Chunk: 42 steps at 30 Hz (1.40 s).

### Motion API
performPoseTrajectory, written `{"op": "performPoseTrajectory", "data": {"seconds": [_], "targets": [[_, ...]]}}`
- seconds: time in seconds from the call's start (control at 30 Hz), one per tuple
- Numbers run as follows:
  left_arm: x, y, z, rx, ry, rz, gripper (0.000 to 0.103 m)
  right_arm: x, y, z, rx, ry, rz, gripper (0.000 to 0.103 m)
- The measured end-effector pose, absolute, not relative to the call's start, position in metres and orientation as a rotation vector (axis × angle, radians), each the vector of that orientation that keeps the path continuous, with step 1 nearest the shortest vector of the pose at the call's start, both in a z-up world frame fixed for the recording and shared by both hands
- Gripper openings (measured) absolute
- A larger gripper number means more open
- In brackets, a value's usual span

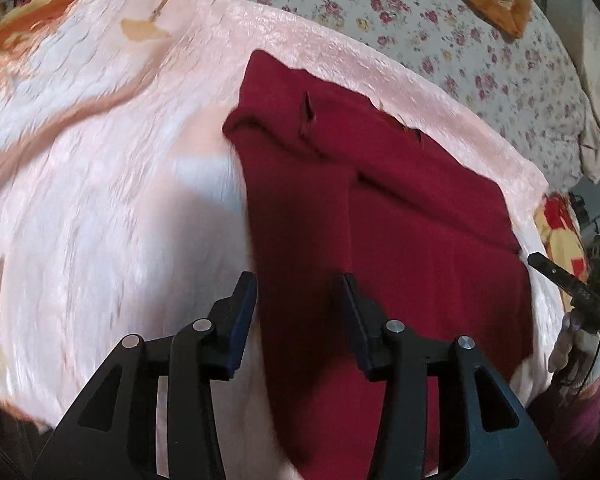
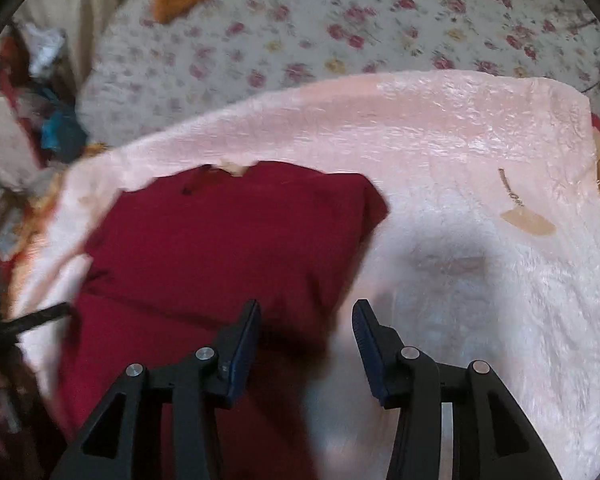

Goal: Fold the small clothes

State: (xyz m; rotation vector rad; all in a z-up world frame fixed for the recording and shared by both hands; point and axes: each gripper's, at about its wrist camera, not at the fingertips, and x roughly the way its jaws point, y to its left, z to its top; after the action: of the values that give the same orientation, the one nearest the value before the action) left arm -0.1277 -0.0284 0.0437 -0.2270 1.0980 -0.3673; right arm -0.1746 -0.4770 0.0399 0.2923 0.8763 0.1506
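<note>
Black left gripper (image 1: 300, 292) and black right gripper (image 2: 305, 320) both hang with jaws apart, nothing clamped — over the dark red knit garment (image 1: 400, 220) lying on the pale pink plush blanket (image 1: 100, 200). Folded partway lengthwise, apparently; cross folds remain. Its long axis runs away from the grippers toward the blanket's far edge.

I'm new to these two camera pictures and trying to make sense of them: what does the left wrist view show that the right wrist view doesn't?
Only the left wrist view shows the left tool, open above the near left part of the red garment, a raised fold ridge across the garment, and the other tool's black tip at the far right edge.

Only the right wrist view shows the right tool, open over the garment's right edge, and a blurred pile of clutter at the left.

Both show the red garment lying on the pink blanket, with the floral bedsheet beyond.
</note>
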Motion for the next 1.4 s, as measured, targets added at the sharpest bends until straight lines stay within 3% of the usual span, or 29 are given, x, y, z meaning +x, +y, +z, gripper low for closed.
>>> {"op": "performPoseTrajectory", "data": {"seconds": [0.13, 0.6, 0.73, 0.87, 0.9, 0.93, 0.97, 1.0, 1.03, 1.13, 1.3, 1.4], "targets": [[-0.158, -0.025, 0.037, -0.259, 1.128, -0.395, 0.043, -0.211, -0.476, 0.033, 0.341, 0.917, 0.238, 0.053], [-0.219, -0.041, 0.022, -0.280, 1.227, -0.413, 0.043, -0.257, -0.474, 0.004, 0.369, 0.958, 0.304, 0.053], [-0.229, -0.057, 0.019, -0.249, 1.235, -0.444, 0.054, -0.256, -0.467, 0.004, 0.352, 0.941, 0.347, 0.063], [-0.228, -0.066, 0.019, -0.235, 1.229, -0.457, 0.056, -0.252, -0.460, 0.000, 0.331, 0.922, 0.358, 0.063], [-0.227, -0.066, 0.019, -0.248, 1.231, -0.469, 0.056, -0.251, -0.456, -0.001, 0.310, 0.920, 0.363, 0.060], [-0.225, -0.066, 0.019, -0.255, 1.232, -0.478, 0.047, -0.250, -0.453, -0.001, 0.291, 0.924, 0.365, 0.047], [-0.225, -0.065, 0.019, -0.258, 1.234, -0.485, 0.035, -0.249, -0.450, -0.002, 0.277, 0.929, 0.365, 0.031], [-0.224, -0.063, 0.019, -0.257, 1.240, -0.493, 0.015, -0.249, -0.449, -0.003, 0.281, 0.932, 0.371, 0.025], [-0.224, -0.061, 0.020, -0.265, 1.244, -0.502, 0.014, -0.250, -0.446, -0.003, 0.279, 0.934, 0.374, 0.017], [-0.228, -0.058, 0.029, -0.240, 1.229, -0.537, 0.012, -0.259, -0.438, 0.003, 0.264, 0.932, 0.405, 0.012], [-0.237, -0.020, 0.063, -0.246, 1.188, -0.561, 0.010, -0.295, -0.420, 0.021, 0.298, 0.974, 0.530, 0.011], [-0.235, -0.008, 0.055, -0.238, 1.209, -0.516, 0.009, -0.313, -0.411, 0.020, 0.307, 0.994, 0.602, 0.011]]}}
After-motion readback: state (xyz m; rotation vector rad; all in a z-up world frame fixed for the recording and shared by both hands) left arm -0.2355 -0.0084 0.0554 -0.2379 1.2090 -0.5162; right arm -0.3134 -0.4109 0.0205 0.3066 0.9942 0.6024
